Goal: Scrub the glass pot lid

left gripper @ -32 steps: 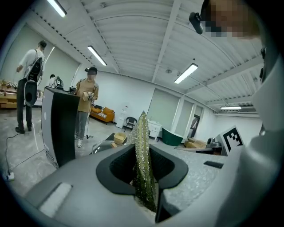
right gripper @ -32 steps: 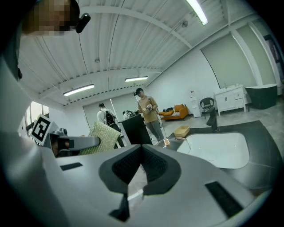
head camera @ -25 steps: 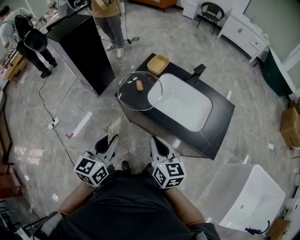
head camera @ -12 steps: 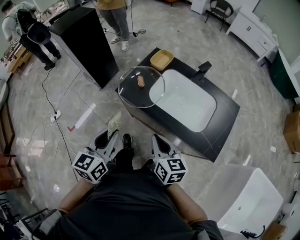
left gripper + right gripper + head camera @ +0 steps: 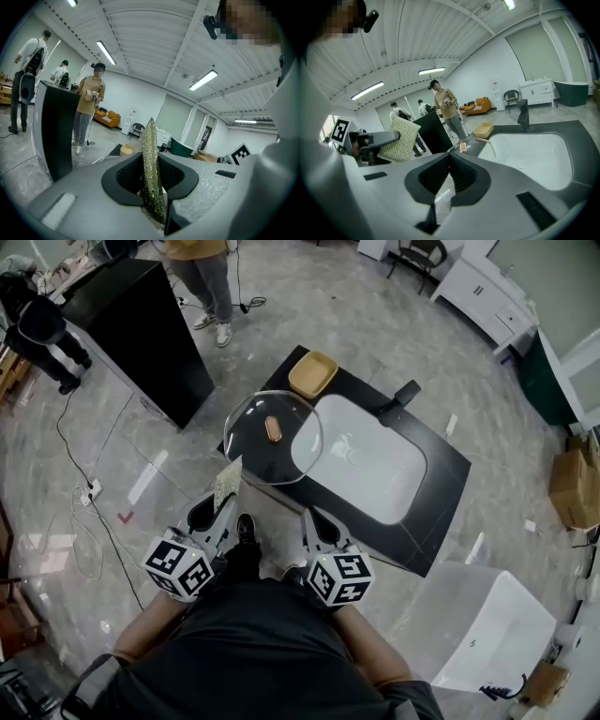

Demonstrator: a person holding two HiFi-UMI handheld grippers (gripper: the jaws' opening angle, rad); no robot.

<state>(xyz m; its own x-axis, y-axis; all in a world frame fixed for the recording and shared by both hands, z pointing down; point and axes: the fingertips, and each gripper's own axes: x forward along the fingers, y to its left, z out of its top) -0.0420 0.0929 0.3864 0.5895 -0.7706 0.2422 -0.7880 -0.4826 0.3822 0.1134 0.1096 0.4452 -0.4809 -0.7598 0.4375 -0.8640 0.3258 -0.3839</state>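
Glass lid [image 5: 273,438]: clear, round, knob up, flat on table's [image 5: 446,476] left end.
Scrub pad [image 5: 150,140]: upright, clamped in left gripper's [image 5: 151,157] jaws.

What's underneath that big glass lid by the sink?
The glass lid is see-through: beneath it show the black counter and the left edge of the white basin. Only the spot under its brown knob is covered.

**Count log: table and surroundings**

You hold two claws: left claw [image 5: 217,509] and right claw [image 5: 316,524]. Scrub pad [image 5: 227,486]: one. On the table [image 5: 448,465] you have one glass pot lid [image 5: 273,437], one sink [image 5: 366,460], one faucet [image 5: 401,397] and one yellow tray [image 5: 313,374]. Black cabinet [image 5: 131,324]: one. Bystanders [image 5: 89,103]: three.
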